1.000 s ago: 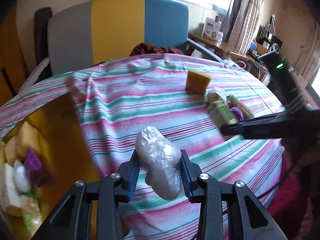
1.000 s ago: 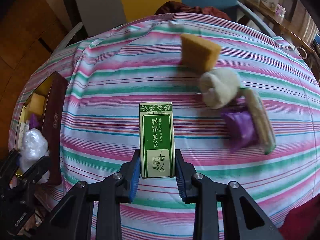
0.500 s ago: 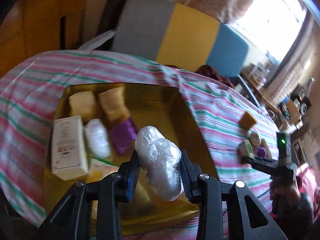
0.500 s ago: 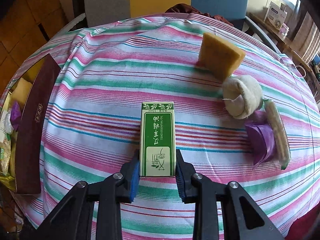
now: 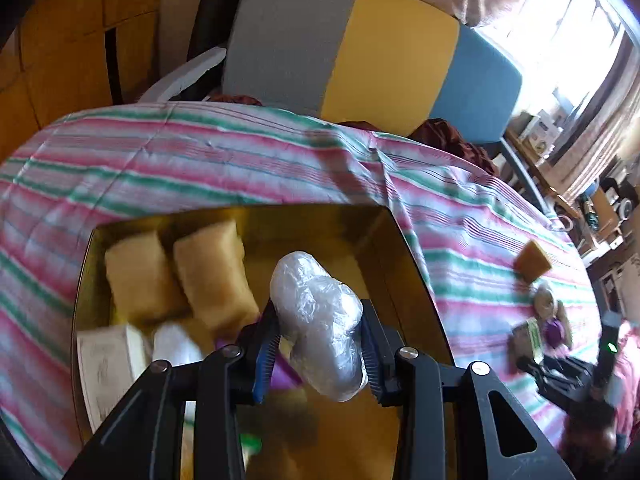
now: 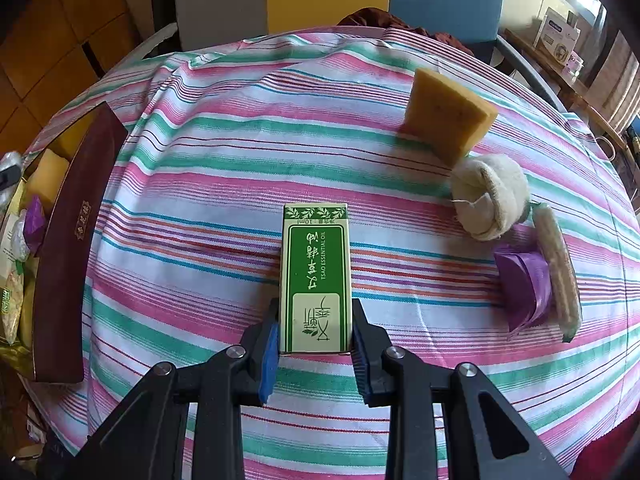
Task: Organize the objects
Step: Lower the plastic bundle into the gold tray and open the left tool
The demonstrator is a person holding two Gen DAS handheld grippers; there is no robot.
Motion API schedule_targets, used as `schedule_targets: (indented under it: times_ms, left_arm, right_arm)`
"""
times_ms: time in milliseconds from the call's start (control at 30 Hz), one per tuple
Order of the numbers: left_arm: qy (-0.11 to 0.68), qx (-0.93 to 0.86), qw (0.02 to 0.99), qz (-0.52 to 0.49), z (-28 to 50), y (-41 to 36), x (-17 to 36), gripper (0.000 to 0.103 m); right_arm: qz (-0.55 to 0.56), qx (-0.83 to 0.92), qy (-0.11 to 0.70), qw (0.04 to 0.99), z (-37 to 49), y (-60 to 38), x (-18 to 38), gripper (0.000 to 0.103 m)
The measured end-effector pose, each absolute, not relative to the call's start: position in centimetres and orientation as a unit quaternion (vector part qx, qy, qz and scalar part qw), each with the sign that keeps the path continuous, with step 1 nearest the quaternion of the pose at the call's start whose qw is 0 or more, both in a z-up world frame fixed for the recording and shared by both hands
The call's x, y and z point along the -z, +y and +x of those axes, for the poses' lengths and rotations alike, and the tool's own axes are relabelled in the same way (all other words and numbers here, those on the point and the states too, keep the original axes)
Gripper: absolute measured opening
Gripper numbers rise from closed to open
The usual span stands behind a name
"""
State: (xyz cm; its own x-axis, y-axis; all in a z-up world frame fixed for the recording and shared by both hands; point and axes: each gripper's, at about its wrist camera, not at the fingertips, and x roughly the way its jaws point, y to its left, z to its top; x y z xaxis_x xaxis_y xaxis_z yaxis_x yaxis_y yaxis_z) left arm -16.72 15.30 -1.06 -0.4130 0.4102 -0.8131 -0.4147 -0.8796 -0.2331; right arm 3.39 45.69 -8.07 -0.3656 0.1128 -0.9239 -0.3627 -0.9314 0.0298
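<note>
A cloth-covered table (image 6: 224, 152) holds a carton (image 6: 316, 276) at its centre. To the carton's right lie a sponge (image 6: 448, 120), a rolled sock (image 6: 490, 196), a folded packet (image 6: 520, 284) and a flat pad (image 6: 560, 272), the sponge farthest back. At the table's left edge sits a tray (image 5: 404, 264), holding two sponges (image 5: 176, 276) along its far end and a box (image 5: 108, 364) nearer. A wrapped bundle (image 5: 320, 324) hangs over the tray. A chair (image 5: 344, 44) stands behind the table.

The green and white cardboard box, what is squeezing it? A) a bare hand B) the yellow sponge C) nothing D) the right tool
D: the right tool has its blue pads pressed against both sides of the green and white cardboard box, above the striped tablecloth.
</note>
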Motion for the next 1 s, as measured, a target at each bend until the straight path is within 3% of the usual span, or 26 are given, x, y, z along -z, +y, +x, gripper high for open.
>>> schedule_targets:
  times_ms: [400,500,600,767,900,1000]
  left_arm:
    - [0.068,-0.826,0.2,-0.523,-22.6,18.3,5.7,0.042]
    - [0.073,-0.83,0.194,-0.518,-22.5,18.0,5.6,0.061]
    - [0.061,-0.834,0.194,-0.512,-22.1,17.4,4.9,0.063]
    - [0.09,-0.87,0.195,-0.443,-17.9,16.6,1.4,0.063]
    - [0.094,-0.897,0.198,-0.384,-12.7,15.4,-1.0,0.071]
    - [0.086,-0.905,0.195,-0.369,-9.8,14.1,-1.6,0.072]
  right_arm:
    - [-0.549,-0.817,0.108,0.138,3.3,45.5,8.3,0.03]
    - [-0.551,-0.816,0.106,0.138,3.2,45.5,8.4,0.03]
    - [-0.55,-0.816,0.106,0.14,3.2,45.4,8.4,0.03]
    - [-0.55,-0.817,0.102,0.143,2.9,45.4,8.6,0.03]
    - [-0.549,-0.817,0.097,0.145,2.9,45.3,8.6,0.03]
    - [-0.548,-0.818,0.095,0.147,2.8,45.2,8.7,0.03]
